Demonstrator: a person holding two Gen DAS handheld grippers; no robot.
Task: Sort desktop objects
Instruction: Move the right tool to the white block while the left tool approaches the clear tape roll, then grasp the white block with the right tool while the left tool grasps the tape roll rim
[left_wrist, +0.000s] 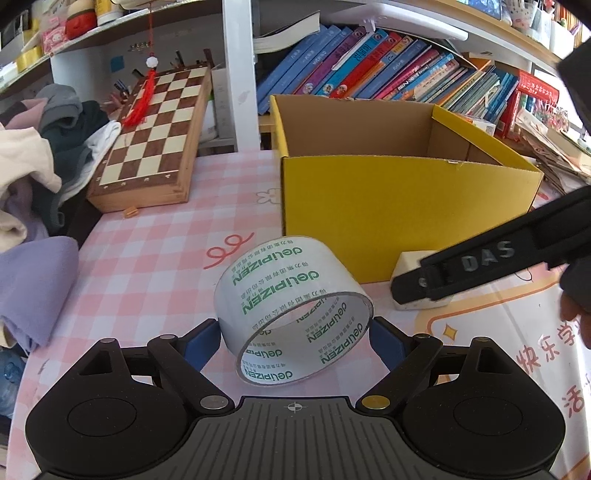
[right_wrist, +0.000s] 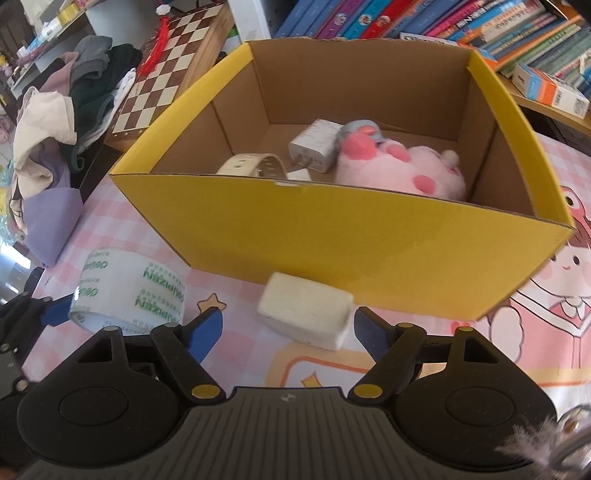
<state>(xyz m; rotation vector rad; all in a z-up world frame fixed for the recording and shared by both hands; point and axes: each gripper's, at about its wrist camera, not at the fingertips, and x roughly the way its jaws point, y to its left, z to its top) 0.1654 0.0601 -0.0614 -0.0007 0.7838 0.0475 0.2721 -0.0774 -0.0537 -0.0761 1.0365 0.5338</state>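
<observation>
left gripper (left_wrist: 295, 345) level, astride tape roll (left_wrist: 291, 306)

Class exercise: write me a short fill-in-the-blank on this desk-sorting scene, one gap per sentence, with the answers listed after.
1. The left gripper has its fingers on either side of the roll of ____.
2. The box is ____ on the outside.
3. Inside the box, beside the charger, lies a pink ____ toy.
4. The white block in front of the right gripper sits ____ the box, on the tablecloth.

Answers: tape; yellow; plush; outside
</observation>
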